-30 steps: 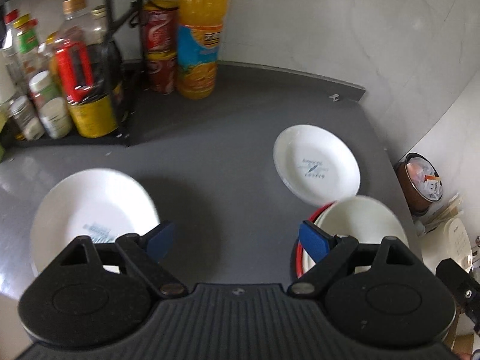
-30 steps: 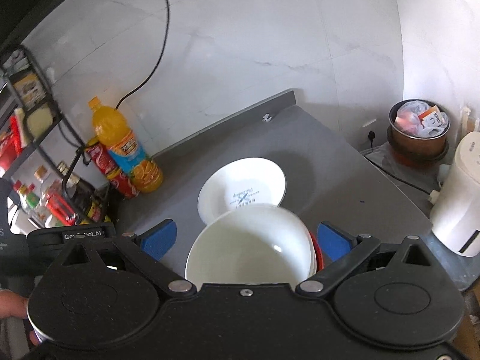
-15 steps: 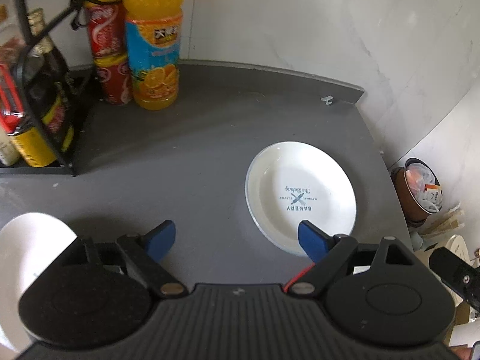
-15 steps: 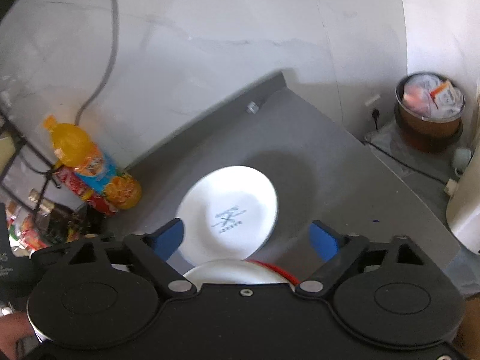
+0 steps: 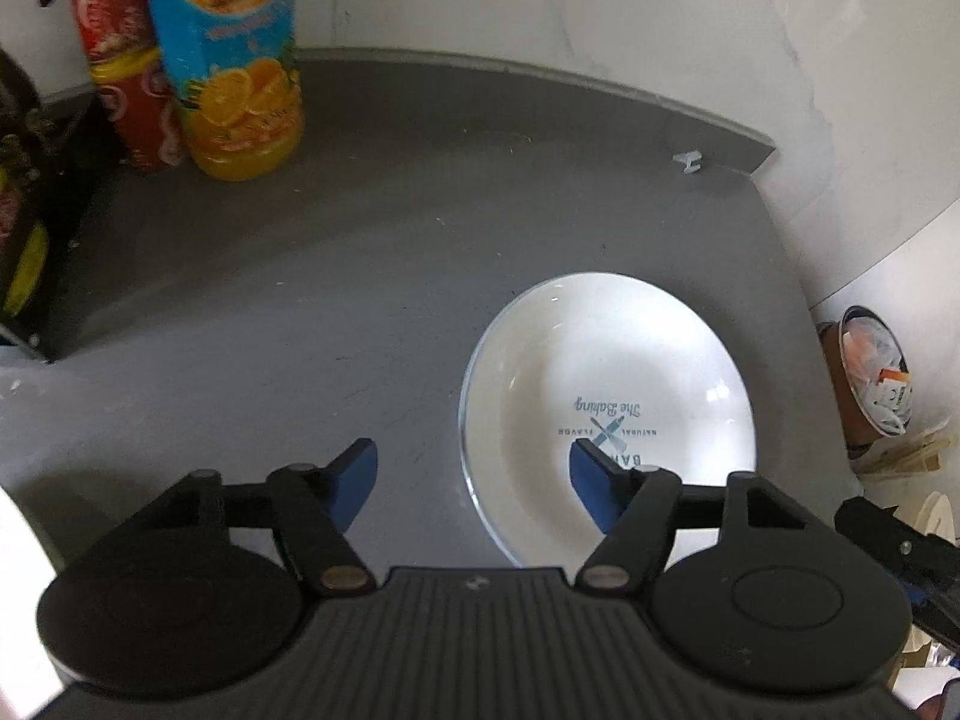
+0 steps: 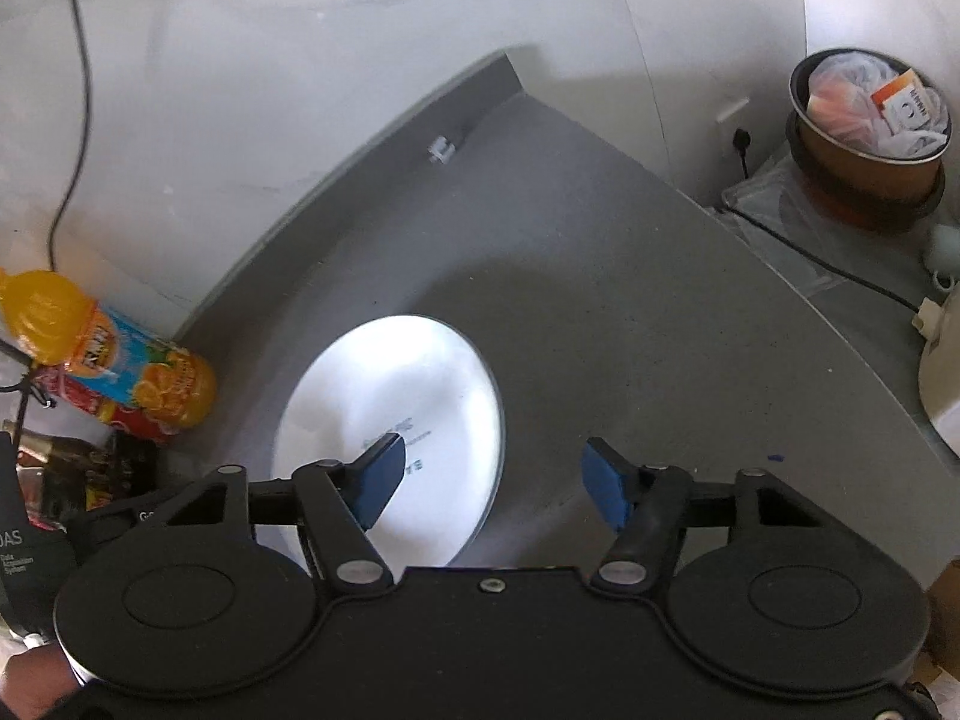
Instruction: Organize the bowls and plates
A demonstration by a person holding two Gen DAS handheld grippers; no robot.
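A white plate with blue bakery print [image 5: 606, 384] lies flat on the grey counter [image 5: 372, 276]; it also shows in the right wrist view [image 6: 390, 414]. My left gripper [image 5: 474, 480] is open and empty, its right finger over the plate's near part, its left finger over bare counter. My right gripper [image 6: 492, 483] is open and empty, its left finger over the plate's near right part. A sliver of another white plate [image 5: 21, 594] shows at the left edge. The bowls are out of view.
An orange juice bottle [image 5: 225, 54] and red cans [image 5: 117, 54] stand at the back left by a black rack [image 5: 24, 228]. A brown waste bin [image 6: 870, 138] and a white appliance [image 6: 945, 384] sit beyond the counter's right edge.
Both grippers have moved forward toward the printed plate. The white bowl on the red one has dropped out of both views, and the left plate has nearly left the left wrist view.
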